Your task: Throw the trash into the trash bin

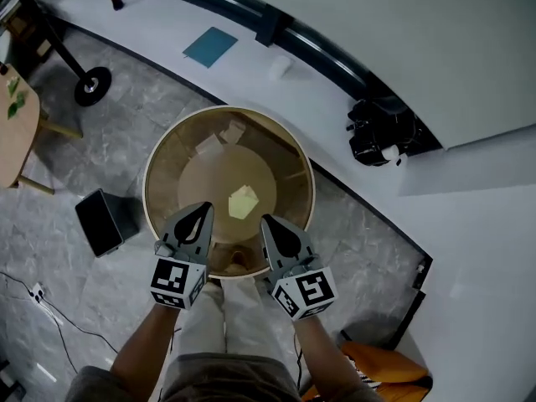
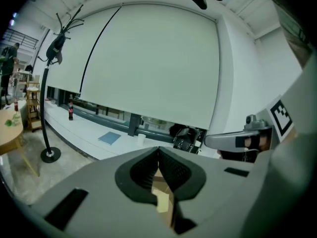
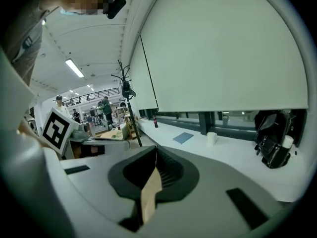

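Trash: a pale yellow scrap (image 1: 243,201) lies flat on the floor of the trash bin (image 1: 147,187), ahead of and below both sets of jaw tips, roughly on the line between them; two lighter scraps (image 1: 228,132) sit further ahead by the far wall. Left gripper (image 1: 202,208) clenched, pads meeting, nothing pinched. The tan and yellow seen through the slit under its pads reads as bin interior with the scrap in it. Right gripper (image 1: 268,221) likewise clamped tip to tip; the tan strip in its slit is most likely bin wall, and nothing sticks out of it from above. Both hang side by side just over the near rim, tips pointing inward. Judgement: the load looks to be in already. Risk from here: the jaws are close over the near rim, so a careless pull toward the body could clip it and tilt or shove the bin, spilling the scraps
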Demonstrator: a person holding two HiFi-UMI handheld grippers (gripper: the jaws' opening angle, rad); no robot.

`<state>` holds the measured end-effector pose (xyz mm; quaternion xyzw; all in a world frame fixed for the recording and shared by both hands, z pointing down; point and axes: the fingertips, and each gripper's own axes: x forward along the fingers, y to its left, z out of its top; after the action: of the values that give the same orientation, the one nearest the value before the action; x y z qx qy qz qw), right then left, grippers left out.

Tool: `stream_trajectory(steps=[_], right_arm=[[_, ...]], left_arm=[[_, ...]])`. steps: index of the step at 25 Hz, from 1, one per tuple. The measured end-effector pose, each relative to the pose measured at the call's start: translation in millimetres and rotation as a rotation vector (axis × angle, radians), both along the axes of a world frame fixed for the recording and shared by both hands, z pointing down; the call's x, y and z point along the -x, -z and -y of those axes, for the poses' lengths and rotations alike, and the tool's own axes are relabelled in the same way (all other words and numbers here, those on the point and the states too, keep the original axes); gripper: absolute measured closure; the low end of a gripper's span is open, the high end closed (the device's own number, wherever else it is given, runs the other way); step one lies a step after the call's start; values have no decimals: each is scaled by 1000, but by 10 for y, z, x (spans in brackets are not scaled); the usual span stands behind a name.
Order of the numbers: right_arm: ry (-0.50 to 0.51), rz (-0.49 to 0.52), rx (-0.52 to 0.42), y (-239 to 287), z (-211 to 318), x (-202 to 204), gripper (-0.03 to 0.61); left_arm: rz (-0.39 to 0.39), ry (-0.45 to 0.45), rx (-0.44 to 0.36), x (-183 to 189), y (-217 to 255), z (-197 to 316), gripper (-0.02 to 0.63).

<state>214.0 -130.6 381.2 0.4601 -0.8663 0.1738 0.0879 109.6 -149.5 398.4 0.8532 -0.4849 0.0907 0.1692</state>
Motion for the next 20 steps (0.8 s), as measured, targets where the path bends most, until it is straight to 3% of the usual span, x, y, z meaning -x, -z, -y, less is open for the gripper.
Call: stream_trajectory(steps=[5,11,15,17,20], right_arm=[[-13,-3,15,-446,95,-100,560],[-14,-11,34,-763,127,-195,560],[-19,-7,57,-905,132,-247,560],[-18,-7,68,-938,131,-265,560],[-18,-6,75,-962,139,-316,560]], left_arm=[[-24,16,15,-95,-484,122,594],[5,-22,36,-235,-898,186,589],[21,-30,76,-301,-1108,212,449],[30,-20,88,-313,-1165,228,329],[45,-28,111,-365,-1247,225,288]])
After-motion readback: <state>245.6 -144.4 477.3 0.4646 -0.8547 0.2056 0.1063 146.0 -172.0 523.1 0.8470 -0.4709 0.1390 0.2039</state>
